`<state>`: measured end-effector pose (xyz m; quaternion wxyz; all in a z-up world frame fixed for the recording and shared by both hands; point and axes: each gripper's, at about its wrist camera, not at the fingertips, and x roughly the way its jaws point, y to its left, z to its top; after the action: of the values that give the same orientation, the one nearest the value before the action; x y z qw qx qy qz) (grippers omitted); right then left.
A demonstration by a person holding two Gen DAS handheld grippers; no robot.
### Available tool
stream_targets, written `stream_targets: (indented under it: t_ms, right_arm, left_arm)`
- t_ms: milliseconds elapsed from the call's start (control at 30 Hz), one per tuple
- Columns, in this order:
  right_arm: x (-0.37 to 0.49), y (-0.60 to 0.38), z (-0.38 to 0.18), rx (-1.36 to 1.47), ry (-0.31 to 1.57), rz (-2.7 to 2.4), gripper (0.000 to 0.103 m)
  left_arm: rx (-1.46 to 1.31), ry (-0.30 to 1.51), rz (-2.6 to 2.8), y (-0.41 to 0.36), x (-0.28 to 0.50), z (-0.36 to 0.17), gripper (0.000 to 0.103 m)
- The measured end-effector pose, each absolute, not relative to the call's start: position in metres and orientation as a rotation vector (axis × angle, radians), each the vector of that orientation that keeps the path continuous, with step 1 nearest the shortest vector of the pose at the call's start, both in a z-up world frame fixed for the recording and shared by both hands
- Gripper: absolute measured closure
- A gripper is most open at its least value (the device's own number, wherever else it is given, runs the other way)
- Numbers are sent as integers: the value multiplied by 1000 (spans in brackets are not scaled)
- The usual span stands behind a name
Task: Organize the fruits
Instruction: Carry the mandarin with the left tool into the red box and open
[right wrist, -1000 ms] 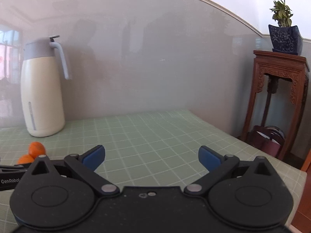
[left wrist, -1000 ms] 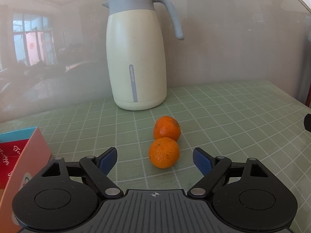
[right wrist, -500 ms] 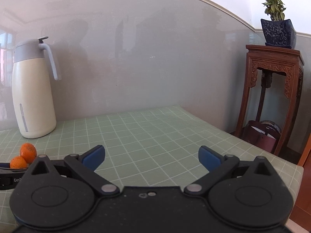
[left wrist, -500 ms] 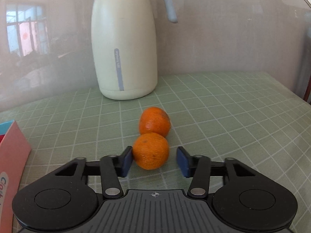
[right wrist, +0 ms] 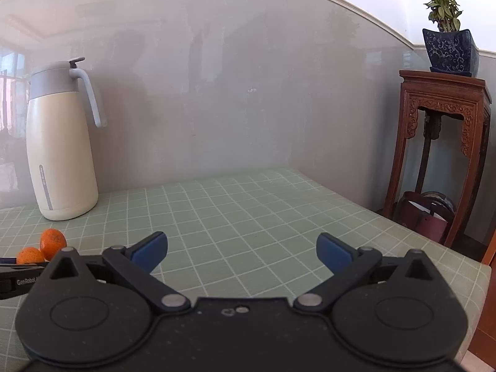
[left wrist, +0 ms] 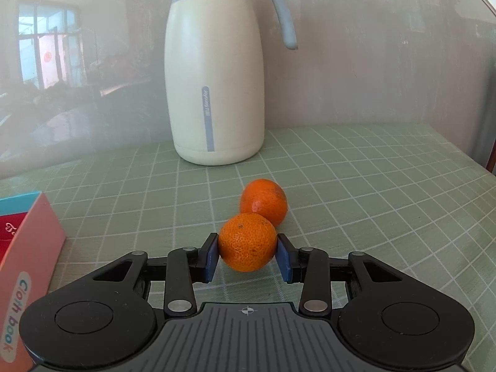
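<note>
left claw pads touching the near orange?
Touching. Left wrist view: both blue pads of the left claw press the near orange, no gap.

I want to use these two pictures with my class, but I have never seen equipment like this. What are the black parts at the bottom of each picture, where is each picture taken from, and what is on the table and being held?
No robot arm is here: a person holds a two-finger gripper in each hand, and each gripper carries a wide-angle camera looking forward along its fingers. The black shapes at the bottom are the grippers themselves.

The left wrist view shows the left gripper with its blue pads pressed on the near tangerine; its jaws have just closed on it. A second tangerine lies right behind, by a cream jug on the green checked tablecloth. A pink box stands at the left.

The right wrist view shows the right gripper open and holding nothing. Beside the table stands a wooden stand with a potted plant.
</note>
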<state>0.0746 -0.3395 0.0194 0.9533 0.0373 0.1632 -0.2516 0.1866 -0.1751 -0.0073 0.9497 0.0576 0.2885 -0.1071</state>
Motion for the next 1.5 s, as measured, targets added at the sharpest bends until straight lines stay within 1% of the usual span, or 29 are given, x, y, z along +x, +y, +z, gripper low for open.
stream_targets:
  t_ms: [300, 567, 767, 967, 1267, 1500]
  right_arm:
    - [82, -326, 20, 52, 339, -476, 0]
    - [91, -307, 18, 26, 351, -439, 0]
    - [95, -288, 17, -5, 353, -404, 0]
    - [99, -270, 16, -41, 357, -374, 0]
    - [105, -248, 16, -71, 358, -342, 0]
    - [106, -236, 19, -99, 347, -327, 0]
  left_arm:
    - [96, 511, -185, -133, 158, 26, 64]
    - [64, 452, -49, -57, 131, 49, 64]
    - [50, 460, 69, 4, 118, 47, 64]
    - [26, 500, 157, 46, 117, 34, 64]
    - [-1, 589, 167, 64, 129, 14, 64]
    - [35, 564, 166, 58, 124, 19, 63]
